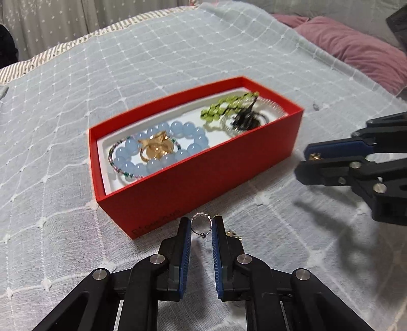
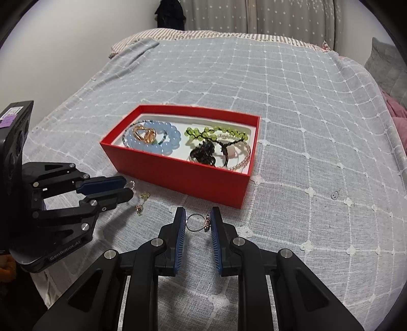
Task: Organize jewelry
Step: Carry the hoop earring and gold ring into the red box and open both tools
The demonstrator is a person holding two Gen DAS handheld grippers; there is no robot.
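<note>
A red box [image 1: 203,175] [image 2: 183,175] on the bed holds a blue bead bracelet [image 1: 162,145] [image 2: 155,142], gold rings [image 1: 155,149], a green bead piece [image 1: 223,107] [image 2: 213,133] and a dark piece [image 2: 204,152]. My left gripper [image 1: 201,226] [image 2: 124,188] is shut on a small beaded silver ring [image 1: 201,225], just in front of the box. My right gripper [image 2: 197,221] [image 1: 305,160] is shut on a thin ring with a dark stone [image 2: 197,222], near the box's front right side. A gold earring [image 2: 142,201] lies on the bed beside the left gripper.
The bed has a grey-blue quilt with a white grid [image 2: 292,114]. Pink pillows [image 1: 356,48] lie at the right. A wall and a starred curtain [image 2: 254,17] stand behind the bed.
</note>
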